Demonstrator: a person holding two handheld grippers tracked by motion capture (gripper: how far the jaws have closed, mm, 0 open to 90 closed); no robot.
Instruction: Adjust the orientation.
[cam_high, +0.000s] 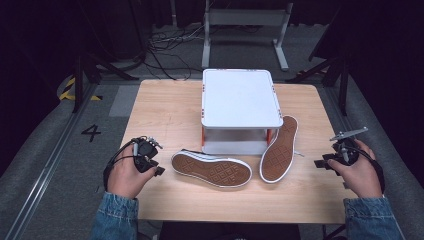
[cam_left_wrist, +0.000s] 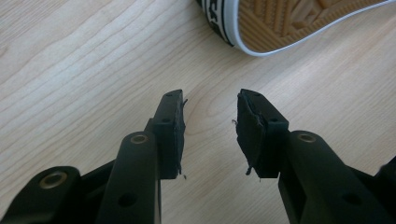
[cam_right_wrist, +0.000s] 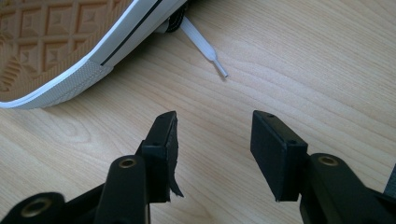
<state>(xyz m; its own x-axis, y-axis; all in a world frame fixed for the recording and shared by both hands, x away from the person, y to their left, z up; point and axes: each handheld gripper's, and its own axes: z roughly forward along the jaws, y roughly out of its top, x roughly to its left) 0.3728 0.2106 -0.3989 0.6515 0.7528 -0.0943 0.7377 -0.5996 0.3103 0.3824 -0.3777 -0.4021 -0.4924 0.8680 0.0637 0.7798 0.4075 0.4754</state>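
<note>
The left gripper (cam_high: 159, 170) is hovering half open and empty, the upturned tan-soled canvas sneaker (cam_high: 211, 169) lying just to its right. The second upturned tan-soled sneaker (cam_high: 278, 150) is leaning left of the right gripper (cam_high: 318, 163), likewise half open, gripping nothing.

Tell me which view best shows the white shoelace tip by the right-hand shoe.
The right gripper view: the shoelace tip lies sharp on the wood beside the shoe, ahead of the open jaws. The high view gives a faint white fleck. The left gripper view looks at the other shoe.
</note>
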